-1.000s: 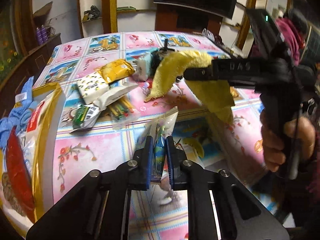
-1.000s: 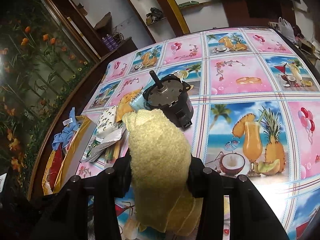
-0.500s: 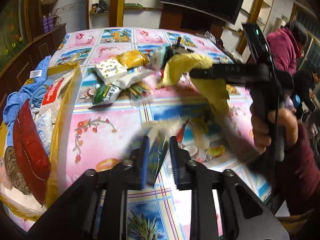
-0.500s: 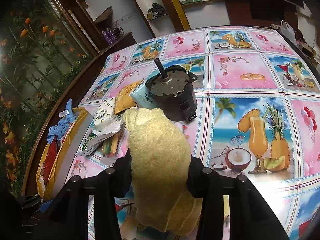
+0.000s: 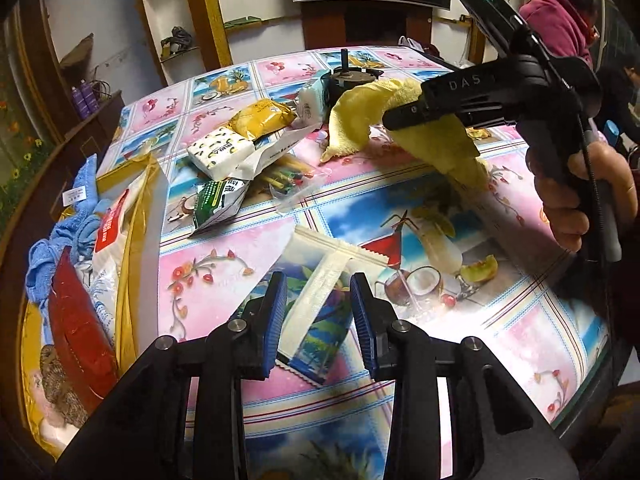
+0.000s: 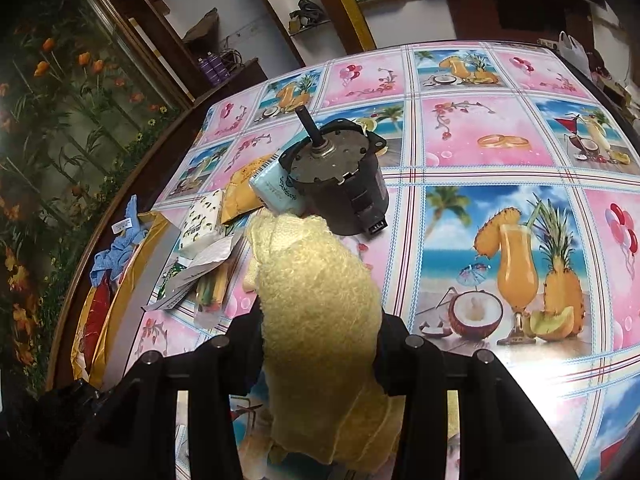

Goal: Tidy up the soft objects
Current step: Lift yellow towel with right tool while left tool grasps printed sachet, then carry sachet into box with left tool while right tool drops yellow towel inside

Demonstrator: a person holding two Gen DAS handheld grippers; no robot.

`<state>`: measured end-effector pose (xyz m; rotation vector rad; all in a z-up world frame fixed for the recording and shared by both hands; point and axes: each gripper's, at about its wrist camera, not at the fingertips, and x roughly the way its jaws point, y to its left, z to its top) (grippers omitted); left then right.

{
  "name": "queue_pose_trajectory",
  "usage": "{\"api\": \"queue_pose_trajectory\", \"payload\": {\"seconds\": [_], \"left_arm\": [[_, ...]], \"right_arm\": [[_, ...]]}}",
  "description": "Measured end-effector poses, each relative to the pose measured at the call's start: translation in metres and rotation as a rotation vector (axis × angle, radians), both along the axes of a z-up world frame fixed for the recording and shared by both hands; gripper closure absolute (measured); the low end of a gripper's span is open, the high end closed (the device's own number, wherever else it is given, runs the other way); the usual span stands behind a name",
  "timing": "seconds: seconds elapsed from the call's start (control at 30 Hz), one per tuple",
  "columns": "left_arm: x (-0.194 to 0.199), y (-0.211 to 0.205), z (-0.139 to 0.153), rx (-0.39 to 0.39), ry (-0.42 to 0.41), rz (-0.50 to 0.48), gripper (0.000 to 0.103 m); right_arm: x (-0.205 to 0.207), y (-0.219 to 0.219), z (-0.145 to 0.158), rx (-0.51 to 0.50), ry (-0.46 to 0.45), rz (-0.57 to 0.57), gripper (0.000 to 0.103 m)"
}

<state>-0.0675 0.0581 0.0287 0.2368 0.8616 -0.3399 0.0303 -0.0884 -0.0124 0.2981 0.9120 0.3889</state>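
My left gripper point(image 5: 318, 280) hangs low over the table with its blue pads point(image 5: 275, 312) apart and its jaws opening. A clear sachet with a white seam point(image 5: 320, 292) lies flat on the tablecloth between them, and neither pad presses on it. My right gripper point(image 6: 320, 320) is shut on a yellow towel point(image 6: 316, 300), which drapes over and under its fingers. In the left wrist view that gripper point(image 5: 400, 114) is held up by a hand at the right, with the yellow towel point(image 5: 360, 112) hanging from it. A gold bag point(image 5: 136, 208) stands at the table's left edge.
The gold bag holds a blue cloth point(image 5: 56, 236), a red item point(image 5: 76, 320) and a white pack. Mid-table lie a tissue pack point(image 5: 222, 152), a yellow pouch point(image 5: 260, 118), a green packet point(image 5: 218, 200) and a dark motor point(image 6: 336, 188). People sit at the far right point(image 5: 560, 12).
The left jaws, shut on the upright sachet before, have spread, and the sachet now lies flat on the cloth. The right gripper and its towel have barely moved.
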Motion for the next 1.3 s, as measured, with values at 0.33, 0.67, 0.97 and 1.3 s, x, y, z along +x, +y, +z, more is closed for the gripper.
{"api": "queue_pose_trajectory", "payload": {"seconds": [0.33,0.67,0.97,1.3], "left_arm": [[0.04,0.024,-0.006,-0.109,0.069,0.047,0.052],[0.031,-0.023,-0.026,-0.036,0.105,-0.014,0.018],[0.023,-0.011,-0.013,-0.178,0.119,0.067,0.053],[-0.039,0.118,0.063,-0.312,-0.038,0.336,0.052]], "right_arm": [[0.0,-0.002,-0.001,0.033,0.017,0.008,0.058],[-0.003,0.005,0.0,0.033,0.014,0.034,0.058],[-0.008,0.008,0.007,0.037,-0.021,0.035,0.06],[-0.022,0.016,0.027,0.058,-0.089,0.024,0.06]]}}
